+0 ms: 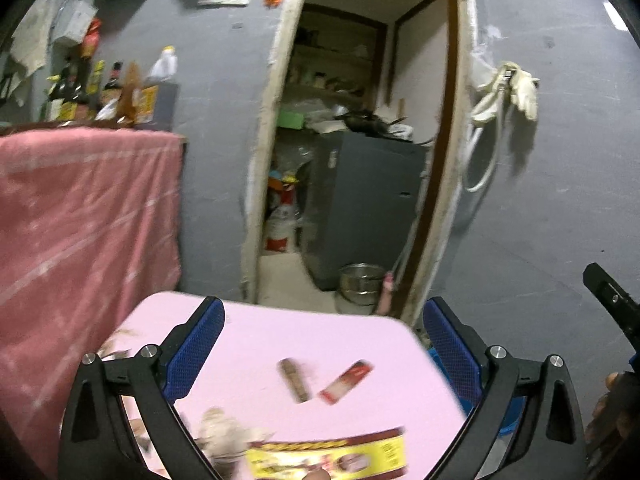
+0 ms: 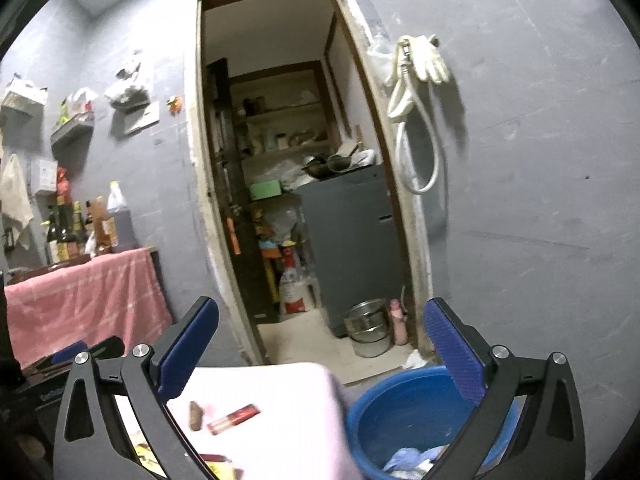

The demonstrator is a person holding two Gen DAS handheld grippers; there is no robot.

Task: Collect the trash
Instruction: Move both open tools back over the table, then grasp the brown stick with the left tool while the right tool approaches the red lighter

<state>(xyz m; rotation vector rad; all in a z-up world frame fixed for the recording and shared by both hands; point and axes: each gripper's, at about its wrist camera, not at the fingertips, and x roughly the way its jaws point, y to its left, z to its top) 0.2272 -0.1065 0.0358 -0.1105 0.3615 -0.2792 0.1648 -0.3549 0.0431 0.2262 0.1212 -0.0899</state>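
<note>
Pink counter (image 1: pixel 320 344) carrying trash: yellow wrapper (image 1: pixel 328 456) at near edge, crumpled tissue (image 1: pixel 224 432) beside it, red-white packet (image 1: pixel 345 381), brown stub (image 1: pixel 294 379) just beside.

Blue basin (image 2: pixel 404 408) sitting beside counter, holding crumpled blue and white scraps.

Left tongs (image 1: pixel 320 348) and right tongs (image 2: pixel 320 352) both standing spread wide, pinching nothing.

Risk: views blurring, tongs pointing above litter; small stub likely rolling off edge if nudged.

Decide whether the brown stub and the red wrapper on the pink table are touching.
Apart. The left wrist view shows bare pink table between the brown stub and the red wrapper.
</note>
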